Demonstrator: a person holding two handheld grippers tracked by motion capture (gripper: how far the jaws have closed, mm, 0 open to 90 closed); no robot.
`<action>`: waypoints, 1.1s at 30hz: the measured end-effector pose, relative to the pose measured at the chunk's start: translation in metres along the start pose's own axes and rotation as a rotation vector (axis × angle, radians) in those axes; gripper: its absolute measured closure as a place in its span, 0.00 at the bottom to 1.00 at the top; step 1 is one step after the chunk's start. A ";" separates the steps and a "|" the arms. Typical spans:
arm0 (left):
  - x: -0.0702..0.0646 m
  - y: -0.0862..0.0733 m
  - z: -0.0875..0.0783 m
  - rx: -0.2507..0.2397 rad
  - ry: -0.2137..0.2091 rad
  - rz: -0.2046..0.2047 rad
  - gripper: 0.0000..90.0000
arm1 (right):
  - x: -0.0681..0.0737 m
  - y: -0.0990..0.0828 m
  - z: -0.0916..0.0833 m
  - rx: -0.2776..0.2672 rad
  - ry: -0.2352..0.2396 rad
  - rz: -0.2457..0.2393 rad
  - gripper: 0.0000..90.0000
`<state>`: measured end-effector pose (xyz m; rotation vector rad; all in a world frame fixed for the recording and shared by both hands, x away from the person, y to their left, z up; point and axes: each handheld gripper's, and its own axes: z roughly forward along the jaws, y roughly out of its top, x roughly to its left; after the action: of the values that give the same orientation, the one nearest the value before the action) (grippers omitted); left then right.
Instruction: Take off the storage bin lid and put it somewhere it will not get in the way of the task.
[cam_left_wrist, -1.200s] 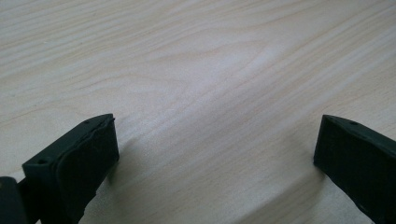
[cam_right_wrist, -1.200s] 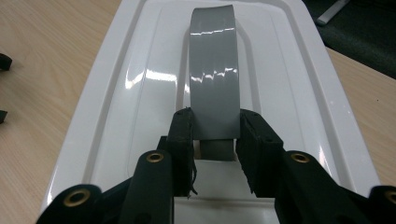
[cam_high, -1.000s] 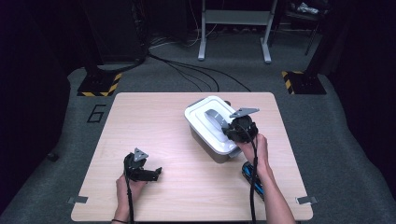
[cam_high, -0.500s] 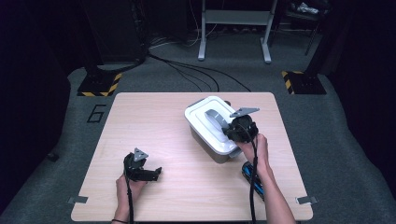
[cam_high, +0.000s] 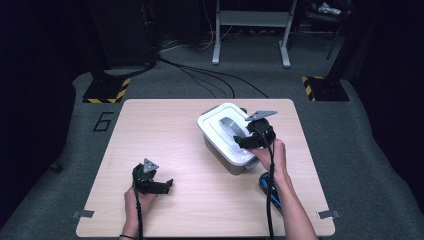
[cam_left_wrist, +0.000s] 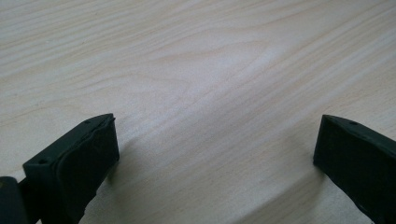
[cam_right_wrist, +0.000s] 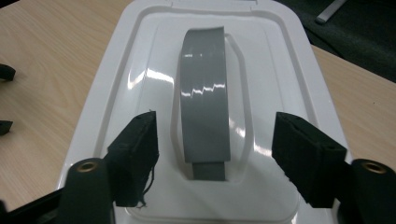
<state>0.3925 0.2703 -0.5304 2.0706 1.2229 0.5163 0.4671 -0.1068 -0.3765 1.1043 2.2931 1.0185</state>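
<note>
A white lidded box (cam_high: 220, 132) with a grey handle (cam_high: 231, 125) stands right of centre on the wooden table (cam_high: 165, 130). My right gripper (cam_high: 245, 142) hovers over the box's near end. In the right gripper view the right gripper (cam_right_wrist: 215, 154) has just been opening its jaws. They now stand apart on either side of the grey handle (cam_right_wrist: 204, 107), which lies flat in the white lid (cam_right_wrist: 140, 60), and the pads do not touch it. My left gripper (cam_high: 167, 185) rests low over the table at the front left. Its jaws are wide open over bare wood (cam_left_wrist: 187, 70), with nothing between them.
A blue object (cam_high: 265, 187) lies on the table under the person's right forearm, near the front right. Cables and metal stand legs (cam_high: 250, 35) sit on the dark floor beyond the table's far edge.
Both hands stay where they were in the high view. The right gripper remains over the box's near end; any jaw movement is too small to make out there.
</note>
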 end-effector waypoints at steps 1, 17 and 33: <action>0.000 0.000 0.000 0.004 -0.001 0.005 0.00 | 0.001 0.004 0.001 0.001 -0.004 -0.009 0.29; 0.000 0.000 0.000 -0.001 0.004 -0.004 0.00 | 0.007 0.033 0.025 0.071 -0.002 -0.069 0.73; 0.000 0.000 0.000 0.004 0.004 0.000 0.00 | 0.005 0.039 0.005 0.004 -0.020 -0.066 0.74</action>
<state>0.3925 0.2707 -0.5302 2.0741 1.2269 0.5191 0.4866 -0.0841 -0.3510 1.0290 2.3006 0.9747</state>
